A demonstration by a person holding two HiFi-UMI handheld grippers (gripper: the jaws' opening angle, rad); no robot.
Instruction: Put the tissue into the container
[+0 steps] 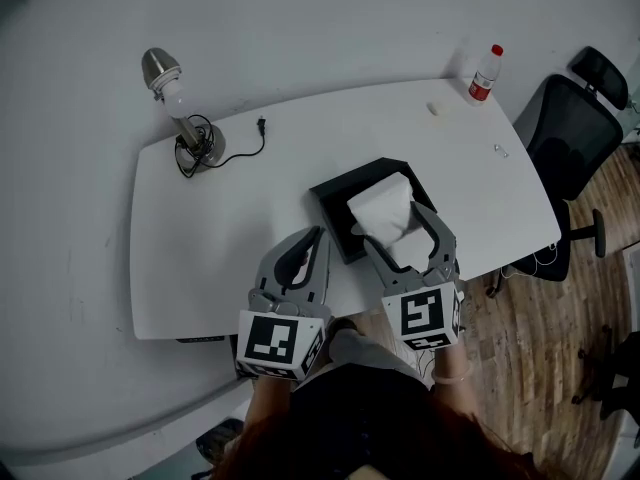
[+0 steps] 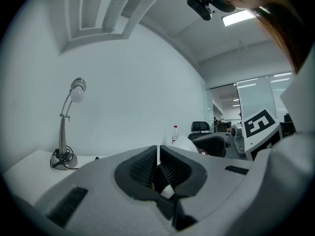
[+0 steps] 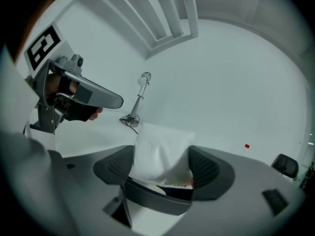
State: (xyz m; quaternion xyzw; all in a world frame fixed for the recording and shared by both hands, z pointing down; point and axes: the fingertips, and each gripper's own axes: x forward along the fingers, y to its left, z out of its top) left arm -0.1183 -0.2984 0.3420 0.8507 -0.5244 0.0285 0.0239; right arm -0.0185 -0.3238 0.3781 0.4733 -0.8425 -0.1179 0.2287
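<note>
The left tool (image 1: 318,234) and right tool (image 1: 393,221) are grey, with black ribbed pads (image 3: 111,168) and white cubes (image 1: 276,340) bearing black square markers.

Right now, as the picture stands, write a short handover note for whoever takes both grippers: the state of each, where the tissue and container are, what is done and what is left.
Left gripper: jaws together, nothing between them, held at the near edge of the table.
Right gripper: shut on the tissue, gripping the pack by its two sides.
Container: black, open, at the table's near edge, just ahead of the right gripper.
Done: the tissue is gripped and sits over the container. Whether it rests inside cannot be told.
Left: probably lower it fully in, open the right jaws and draw back.
</note>
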